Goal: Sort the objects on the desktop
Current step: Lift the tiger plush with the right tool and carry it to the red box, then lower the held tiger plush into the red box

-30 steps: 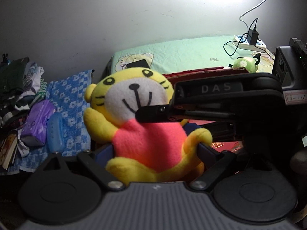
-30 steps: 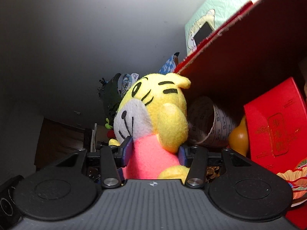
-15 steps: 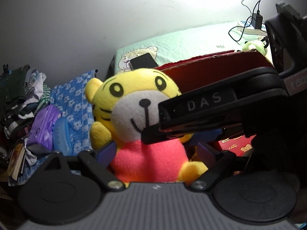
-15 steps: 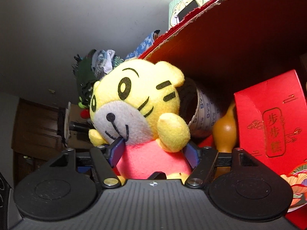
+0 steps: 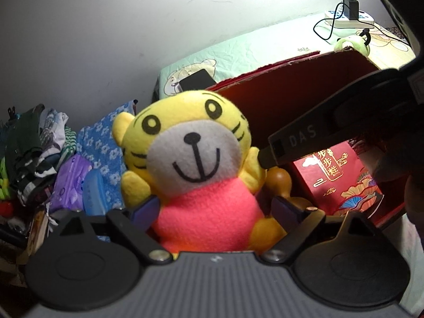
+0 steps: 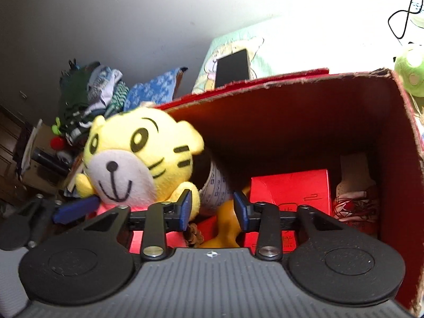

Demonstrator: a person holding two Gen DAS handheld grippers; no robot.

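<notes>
A yellow tiger plush (image 5: 196, 159) in a pink shirt sits upright between the fingers of my left gripper (image 5: 214, 209), which is shut on its body at the left end of a red cardboard box (image 6: 392, 175). In the right wrist view the plush (image 6: 132, 159) is at the left. My right gripper (image 6: 212, 209) is open and empty, to the right of the plush over the box. Its black body (image 5: 331, 129) crosses the left wrist view.
Inside the box lie a red gift packet (image 6: 291, 188), a yellow gourd (image 6: 228, 225) and a paper roll (image 6: 217, 188). A phone (image 6: 233, 66) lies on the green bedsheet behind. Piled clothes (image 5: 34, 143) and a blue cloth (image 5: 103, 143) are at the left.
My right gripper has let go of the plush, opened and shifted right over the box. The left gripper still holds the plush, which now sits upright.
</notes>
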